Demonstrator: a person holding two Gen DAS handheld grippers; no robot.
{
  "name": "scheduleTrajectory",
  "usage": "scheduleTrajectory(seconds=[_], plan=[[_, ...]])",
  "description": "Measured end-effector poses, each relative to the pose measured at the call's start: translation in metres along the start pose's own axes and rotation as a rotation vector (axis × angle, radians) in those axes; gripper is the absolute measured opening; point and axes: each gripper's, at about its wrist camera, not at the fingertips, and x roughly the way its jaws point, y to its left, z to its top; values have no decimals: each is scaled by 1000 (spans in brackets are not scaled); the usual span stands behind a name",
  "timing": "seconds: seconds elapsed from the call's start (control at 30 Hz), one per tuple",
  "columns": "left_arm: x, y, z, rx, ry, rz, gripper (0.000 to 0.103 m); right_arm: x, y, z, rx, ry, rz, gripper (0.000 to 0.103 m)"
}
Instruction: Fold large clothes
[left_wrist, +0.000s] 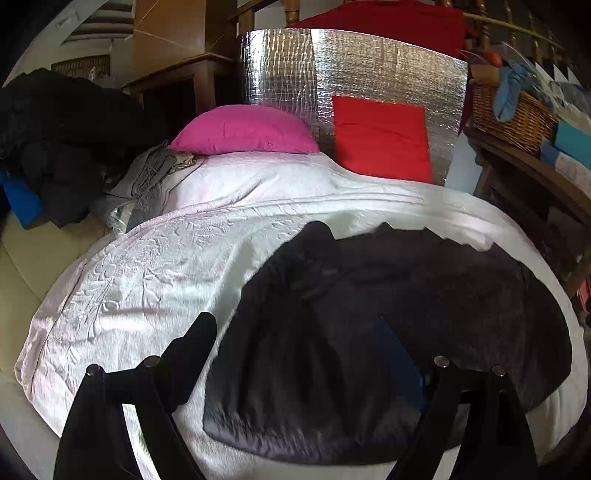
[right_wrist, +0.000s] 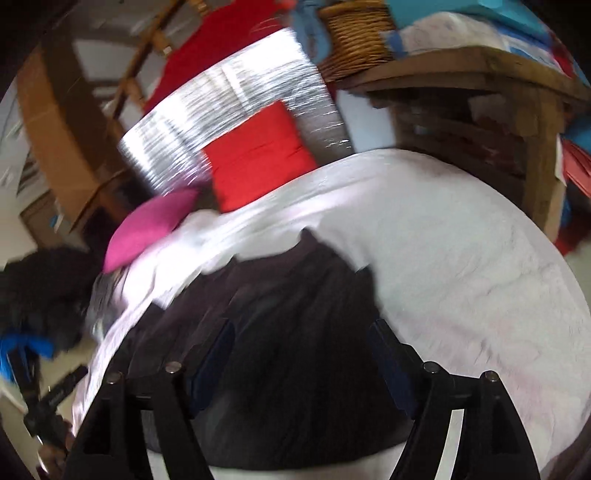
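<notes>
A large dark garment (left_wrist: 388, 314) lies spread flat on the white quilted bedspread (left_wrist: 155, 273), toward the near right of the bed. My left gripper (left_wrist: 295, 347) hovers over the garment's near left part, its jaws wide apart with nothing pinched between them. One finger (left_wrist: 192, 347) is over the bedspread at the cloth's edge. In the blurred right wrist view the same garment (right_wrist: 288, 295) lies below my right gripper (right_wrist: 301, 343), which is open too. Its blue pads (right_wrist: 384, 347) are apart above the cloth and the bedspread (right_wrist: 461, 258).
A pink pillow (left_wrist: 243, 129) and a red cushion (left_wrist: 384, 136) lean on a silver foil panel (left_wrist: 369, 66) at the head of the bed. A heap of black clothes (left_wrist: 62, 140) lies at the left. A wicker basket (left_wrist: 513, 114) stands on a wooden shelf (left_wrist: 532, 177) at the right.
</notes>
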Motion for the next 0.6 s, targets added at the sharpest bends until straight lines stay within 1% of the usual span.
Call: scheduleTrajectory(seconds=[0.07,0.1,0.17,0.2,0.23,0.27,0.3,0.33,0.4,0.47,0.53,0.6], plan=[[4,-12,-6,18,13,6,88,-1,17,-12,-67,6,-11,78],[12,-16,-12,26,28,2,88,-1,21,-16,-90,10,-20,78],[28,-27,-25,48,73,14,88,11,25,-23,-109,42,-45,78],[33,-31,-35,58,105,16,88,26,24,-26,-101,97,-62,78],[47,-35,-43,67,149,11,88,38,17,-30,-88,156,-73,78],[59,-37,-50,77,180,14,89,60,11,-37,-66,266,-88,79],[69,-40,-55,94,199,26,92,71,7,-42,-57,324,-102,79],[69,-43,-56,112,183,44,92,75,8,-44,-69,319,-111,79],[60,-47,-51,135,169,56,92,67,19,-40,-119,296,-130,79],[42,-47,-43,136,113,73,92,56,22,-39,-125,265,-125,79],[15,-45,-35,121,45,94,92,41,24,-39,-107,226,-106,79],[-15,-42,-28,103,-25,94,92,20,29,-38,-102,156,-87,79]])
